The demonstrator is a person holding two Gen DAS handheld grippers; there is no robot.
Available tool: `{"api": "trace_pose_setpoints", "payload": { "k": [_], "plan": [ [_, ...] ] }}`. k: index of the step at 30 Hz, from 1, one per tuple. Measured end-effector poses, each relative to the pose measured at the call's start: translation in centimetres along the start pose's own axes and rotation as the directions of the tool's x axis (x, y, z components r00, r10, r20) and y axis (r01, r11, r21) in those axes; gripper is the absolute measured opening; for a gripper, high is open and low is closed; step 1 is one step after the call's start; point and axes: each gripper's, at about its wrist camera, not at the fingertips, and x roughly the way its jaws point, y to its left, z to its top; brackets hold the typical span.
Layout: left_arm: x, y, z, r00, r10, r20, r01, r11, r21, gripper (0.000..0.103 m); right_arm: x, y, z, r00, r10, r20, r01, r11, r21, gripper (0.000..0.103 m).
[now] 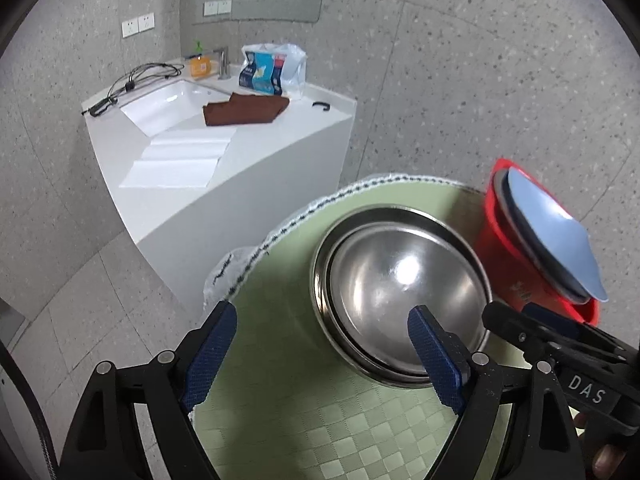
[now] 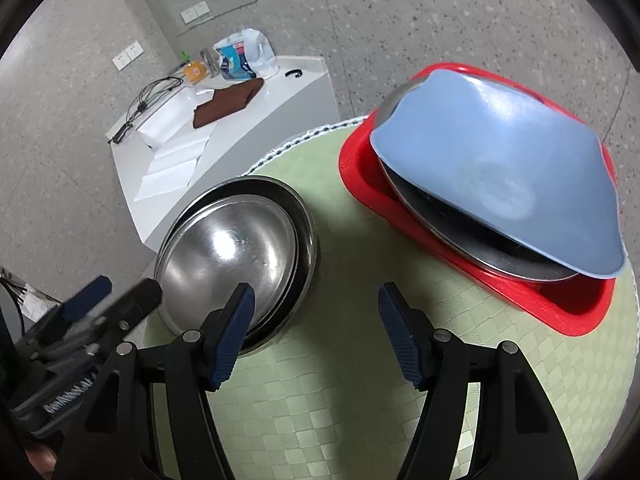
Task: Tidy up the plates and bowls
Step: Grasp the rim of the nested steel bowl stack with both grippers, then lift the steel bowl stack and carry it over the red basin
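An upturned steel bowl [image 1: 404,280] sits nested on a steel plate [image 1: 328,240] on the round green table; both also show in the right wrist view, the bowl [image 2: 228,252] and the plate [image 2: 306,236]. A red tray [image 2: 568,304] holds a blue dish [image 2: 500,172] on top of a steel dish [image 2: 448,220]; the tray also shows in the left wrist view [image 1: 496,232]. My left gripper [image 1: 322,338] is open and empty above the table's edge, beside the bowl. My right gripper [image 2: 316,320] is open and empty between the bowl and the tray.
The green checked tablecloth [image 2: 344,408] covers a small round table with a lace edge [image 1: 280,228]. Behind it stands a white sink counter [image 1: 256,160] with a brown cloth [image 1: 246,110], a bag, cables and paper sheets. Grey speckled floor surrounds everything.
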Motion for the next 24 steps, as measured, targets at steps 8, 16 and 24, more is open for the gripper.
{"api": "trace_pose_setpoints", "payload": {
  "k": [8, 16, 24],
  "plan": [
    [3.8, 1.0, 1.9, 0.999, -0.005, -0.050, 0.003, 1.000, -0.027, 0.084, 2.1, 0.0, 0.7, 1.000, -0.017, -0.025, 0.017, 1.000, -0.003, 0.066],
    [7.3, 1.8, 3.3, 0.991, -0.076, -0.109, 0.074, 0.997, -0.026, 0.052, 4.6, 0.4, 1.4, 0.998, -0.007, -0.070, 0.005, 1.000, -0.022, 0.062],
    [7.6, 2.2, 3.4, 0.991, -0.091, -0.100, 0.090, 0.996, -0.010, 0.035, 5.7, 1.4, 1.3, 0.994, 0.034, -0.106, -0.039, 0.998, -0.046, 0.038]
  ]
}}
